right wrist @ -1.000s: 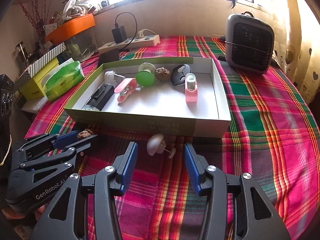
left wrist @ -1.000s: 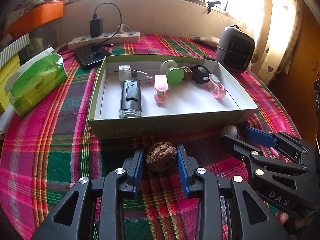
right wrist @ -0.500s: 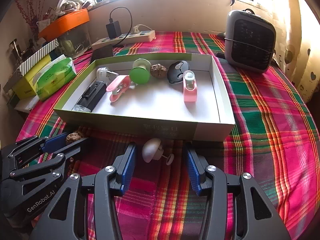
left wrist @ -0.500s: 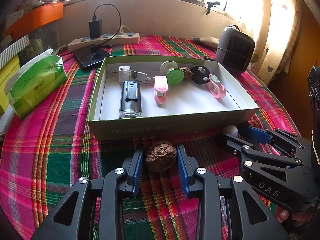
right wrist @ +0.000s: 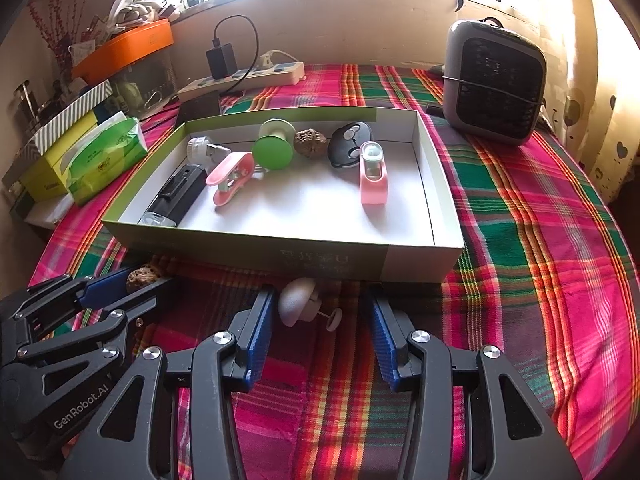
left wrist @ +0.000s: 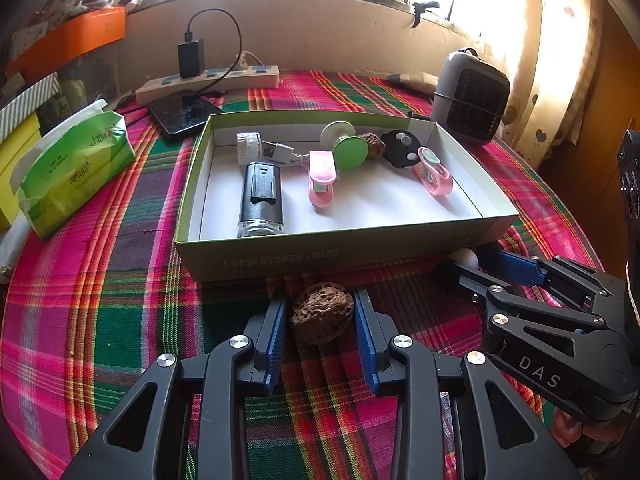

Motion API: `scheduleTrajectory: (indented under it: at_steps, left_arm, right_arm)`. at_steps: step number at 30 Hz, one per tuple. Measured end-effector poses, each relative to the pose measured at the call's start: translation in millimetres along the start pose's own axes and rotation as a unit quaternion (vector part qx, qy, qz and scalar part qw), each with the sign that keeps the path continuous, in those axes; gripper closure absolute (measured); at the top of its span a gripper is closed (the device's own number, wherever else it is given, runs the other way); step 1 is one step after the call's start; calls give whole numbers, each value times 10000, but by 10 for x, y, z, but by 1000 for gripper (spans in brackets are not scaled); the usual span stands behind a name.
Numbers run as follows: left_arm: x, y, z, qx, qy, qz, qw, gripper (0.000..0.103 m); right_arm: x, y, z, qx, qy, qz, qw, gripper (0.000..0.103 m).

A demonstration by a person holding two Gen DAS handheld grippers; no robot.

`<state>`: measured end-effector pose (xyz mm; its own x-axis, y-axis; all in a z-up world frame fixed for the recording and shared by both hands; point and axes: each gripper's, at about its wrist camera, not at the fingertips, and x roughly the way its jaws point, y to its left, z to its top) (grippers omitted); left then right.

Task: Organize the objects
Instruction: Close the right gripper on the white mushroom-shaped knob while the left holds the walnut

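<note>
A brown walnut (left wrist: 322,314) lies on the plaid cloth between the blue pads of my left gripper (left wrist: 320,316); the jaws stand close on both sides, small gaps showing. It also shows in the right wrist view (right wrist: 143,276). A white mushroom-shaped knob (right wrist: 298,306) with a small pin lies between the open jaws of my right gripper (right wrist: 320,320), near the left pad. The green-edged box (right wrist: 332,258) just beyond holds a black flashlight (left wrist: 260,200), two pink clips, a green disc (left wrist: 350,152), another walnut and a black fob.
A green tissue pack (left wrist: 72,172) lies at the left. A phone (left wrist: 184,112) and power strip (left wrist: 208,80) lie behind the box. A grey heater (right wrist: 494,84) stands at the back right. The table edge curves away on the right.
Both grippers have crept slightly forward toward the box. The left jaws have narrowed a little around the walnut. The knob sits deeper between the right jaws.
</note>
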<state>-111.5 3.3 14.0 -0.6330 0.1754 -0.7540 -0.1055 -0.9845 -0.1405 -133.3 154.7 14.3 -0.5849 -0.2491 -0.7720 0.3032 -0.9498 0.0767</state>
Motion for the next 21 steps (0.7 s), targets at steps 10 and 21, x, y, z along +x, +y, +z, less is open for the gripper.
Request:
scheduleTrajectory:
  at_steps: [10, 21]
  left_arm:
    - [0, -2, 0, -3, -1, -1, 10000, 73]
    - [2, -7, -1, -9, -2, 0, 10000, 73]
  right_arm:
    - [-8, -18, 4, 12, -12, 49, 10000, 70]
    - [-9, -32, -1, 46, -21, 79, 10000, 70]
